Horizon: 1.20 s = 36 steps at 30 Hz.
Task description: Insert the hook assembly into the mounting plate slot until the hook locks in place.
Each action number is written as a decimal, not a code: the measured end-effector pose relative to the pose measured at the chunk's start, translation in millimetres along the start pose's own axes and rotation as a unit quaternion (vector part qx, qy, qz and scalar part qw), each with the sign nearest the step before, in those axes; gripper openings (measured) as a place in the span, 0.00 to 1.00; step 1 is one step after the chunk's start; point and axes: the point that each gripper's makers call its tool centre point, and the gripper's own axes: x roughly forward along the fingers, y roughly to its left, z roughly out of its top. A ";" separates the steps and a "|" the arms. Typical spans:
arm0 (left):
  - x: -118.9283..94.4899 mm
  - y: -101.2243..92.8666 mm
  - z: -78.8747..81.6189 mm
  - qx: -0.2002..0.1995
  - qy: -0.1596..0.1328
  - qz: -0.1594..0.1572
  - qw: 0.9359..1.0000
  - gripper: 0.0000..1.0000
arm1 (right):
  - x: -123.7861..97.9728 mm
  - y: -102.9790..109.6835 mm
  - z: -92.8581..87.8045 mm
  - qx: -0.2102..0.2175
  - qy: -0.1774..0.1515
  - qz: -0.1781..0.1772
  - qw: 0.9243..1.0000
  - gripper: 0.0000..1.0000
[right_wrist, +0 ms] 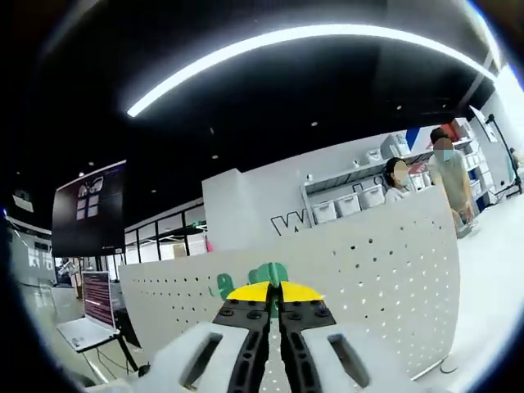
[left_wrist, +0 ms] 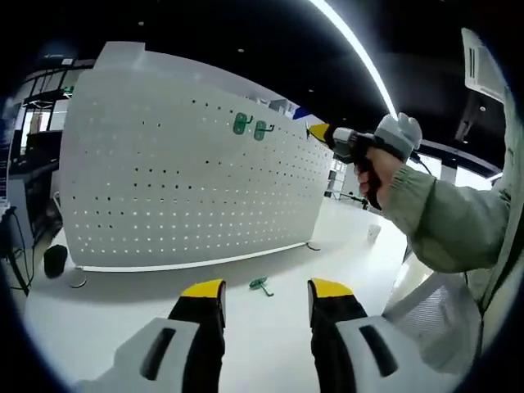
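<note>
Right tongs press a green hook to the pegboard as another hook waits on the bench

In the right gripper view, the right tongs (right_wrist: 274, 293) are closed on a green hook (right_wrist: 268, 274) held against the upper part of the white pegboard (right_wrist: 385, 262), just beside a mounted green hook (right_wrist: 224, 286). The left gripper view shows the right tongs (left_wrist: 318, 131) reaching the board's top right, close to two green hooks (left_wrist: 250, 127) already hanging there. The left tongs (left_wrist: 266, 288) stand spread and empty above the white bench (left_wrist: 123, 315), where a spare green hook (left_wrist: 260, 285) lies near the board's foot. The step appears to be insertion itself; the next move likely calls for pushing the hook's prongs home until it locks, then letting go.
</note>
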 end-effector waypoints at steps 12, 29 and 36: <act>9.7 9.9 -2.2 -0.004 0.009 0.006 1.000 0.41 | 34.4 -16.0 -1.4 -0.009 -0.032 -0.017 0.999 0.00; 21.4 20.0 -2.7 -0.005 0.017 0.011 1.000 0.40 | 63.4 -23.7 -15.6 0.003 -0.042 -0.026 0.999 0.00; 22.5 20.2 -1.5 -0.003 0.015 0.009 1.000 0.40 | 68.6 -26.3 -18.2 0.002 -0.043 -0.029 0.999 0.00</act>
